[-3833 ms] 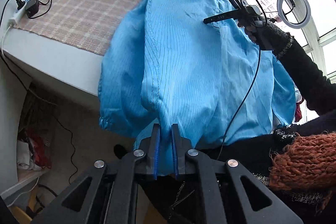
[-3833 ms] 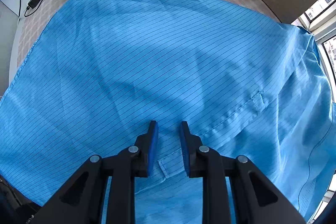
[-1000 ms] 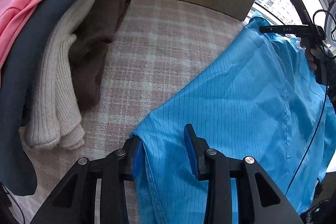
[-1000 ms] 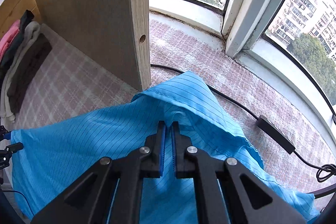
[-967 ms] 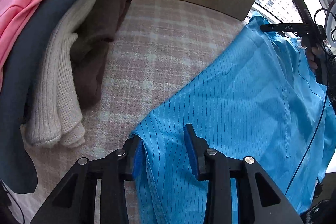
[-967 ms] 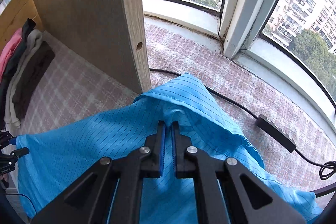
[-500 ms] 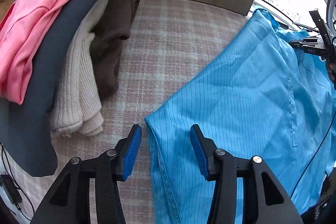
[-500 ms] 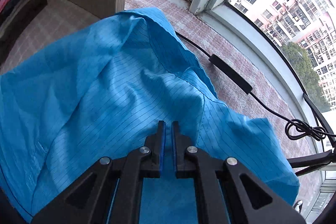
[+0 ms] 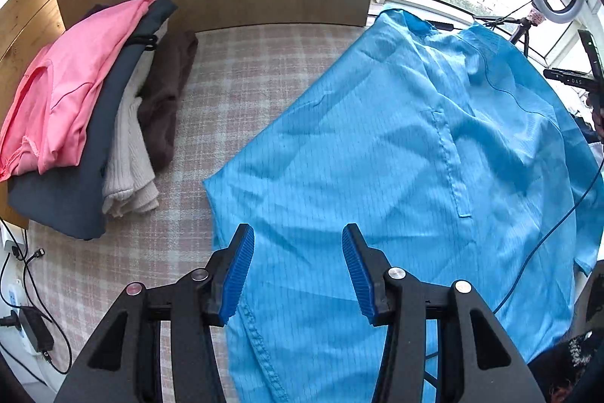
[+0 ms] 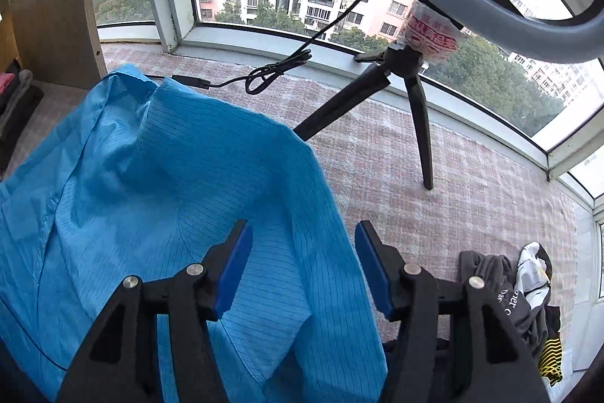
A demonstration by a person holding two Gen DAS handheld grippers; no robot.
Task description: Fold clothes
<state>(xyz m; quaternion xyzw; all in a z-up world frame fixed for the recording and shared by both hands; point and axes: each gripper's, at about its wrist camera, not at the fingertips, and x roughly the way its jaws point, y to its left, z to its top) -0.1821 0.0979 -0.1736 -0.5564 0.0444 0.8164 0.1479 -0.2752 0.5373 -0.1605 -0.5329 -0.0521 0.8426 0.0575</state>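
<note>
Left gripper (image 9: 298,270) jaws apart, right gripper (image 10: 300,267) jaws opening, above blue garment (image 9: 377,138), empty.

White "DAS" on the black bar (image 9: 570,80) at the right; seemingly "ner C" on a dark garment (image 10: 506,297).

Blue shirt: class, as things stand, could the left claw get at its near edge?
Probably yes. The left claw hangs open above the blue shirt, whose edge lies flat on the checked cloth; nothing covers it.
</note>
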